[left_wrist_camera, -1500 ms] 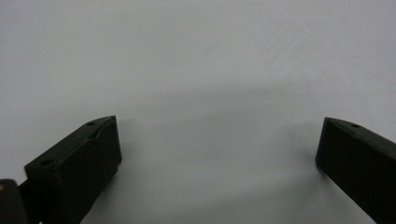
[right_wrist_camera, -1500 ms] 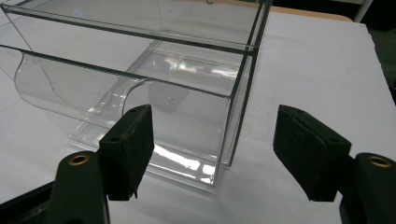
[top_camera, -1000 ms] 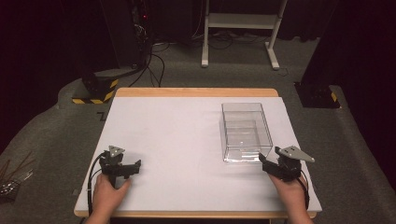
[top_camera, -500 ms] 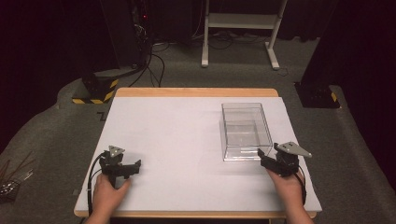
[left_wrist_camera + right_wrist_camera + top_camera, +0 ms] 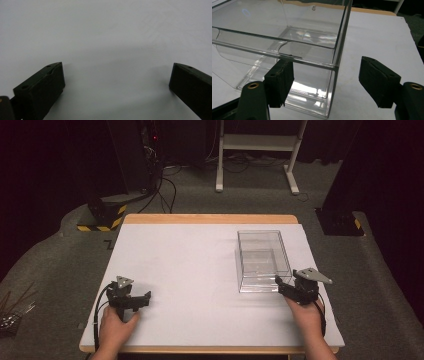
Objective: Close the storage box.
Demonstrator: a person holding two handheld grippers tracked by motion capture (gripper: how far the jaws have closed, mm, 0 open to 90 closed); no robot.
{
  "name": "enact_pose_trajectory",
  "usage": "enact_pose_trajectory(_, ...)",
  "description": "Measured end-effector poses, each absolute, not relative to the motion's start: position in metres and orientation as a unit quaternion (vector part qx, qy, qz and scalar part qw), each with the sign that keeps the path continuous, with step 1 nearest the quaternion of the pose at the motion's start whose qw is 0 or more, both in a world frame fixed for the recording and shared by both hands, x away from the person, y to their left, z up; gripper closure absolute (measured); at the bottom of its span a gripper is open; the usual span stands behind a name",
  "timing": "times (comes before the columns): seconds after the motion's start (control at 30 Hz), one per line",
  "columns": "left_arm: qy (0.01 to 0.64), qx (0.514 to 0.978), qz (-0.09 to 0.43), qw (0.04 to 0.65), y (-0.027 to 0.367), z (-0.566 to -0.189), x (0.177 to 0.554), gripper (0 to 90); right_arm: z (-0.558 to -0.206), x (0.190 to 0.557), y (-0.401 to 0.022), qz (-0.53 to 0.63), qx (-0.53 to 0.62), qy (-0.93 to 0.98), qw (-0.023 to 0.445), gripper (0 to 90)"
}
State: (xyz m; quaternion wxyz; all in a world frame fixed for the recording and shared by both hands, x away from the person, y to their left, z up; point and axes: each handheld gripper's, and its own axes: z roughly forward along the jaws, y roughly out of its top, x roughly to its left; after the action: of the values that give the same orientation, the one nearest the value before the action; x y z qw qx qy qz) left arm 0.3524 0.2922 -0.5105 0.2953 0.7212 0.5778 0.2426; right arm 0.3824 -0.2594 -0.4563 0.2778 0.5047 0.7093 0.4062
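Two grippers sit low in the high view, and both are partly cut off in their own views: only the black jaws rise from the bottom edge, the bodies out of frame. The clear plastic box (image 5: pixel 262 260) is hard to read because it is see-through; its walls show mostly as bright edges and reflections, and in the right gripper view (image 5: pixel 294 50) its left part runs off the frame. It stands on the white table (image 5: pixel 190 265), right of centre in the high view, open at the top, and I see nothing inside it, only glare on its floor.

The right gripper (image 5: pixel 283 286) is at the box's near right corner, jaws spread wide; in its own view (image 5: pixel 329 82) the corner's upright edge stands between them, one jaw on the near-wall side and the other out over bare table, neither clearly touching. The left gripper (image 5: pixel 142 298), lower left in the high view, rests well apart from the box, jaws wide over bare table (image 5: pixel 116 80)
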Motion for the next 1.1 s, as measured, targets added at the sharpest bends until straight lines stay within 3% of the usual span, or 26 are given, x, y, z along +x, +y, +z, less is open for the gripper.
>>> enact_pose_trajectory(0.53,0.578,0.721,0.242,0.296,0.292,-0.511,0.352,0.3,-0.456,0.382,-0.260,0.410,0.505,0.710,0.269,29.8)
enact_pose_trajectory(1.1,0.578,0.721,0.242,0.296,0.292,-0.511,0.352,0.4,-0.465,0.354,-0.276,0.406,0.506,0.714,0.264,29.9)
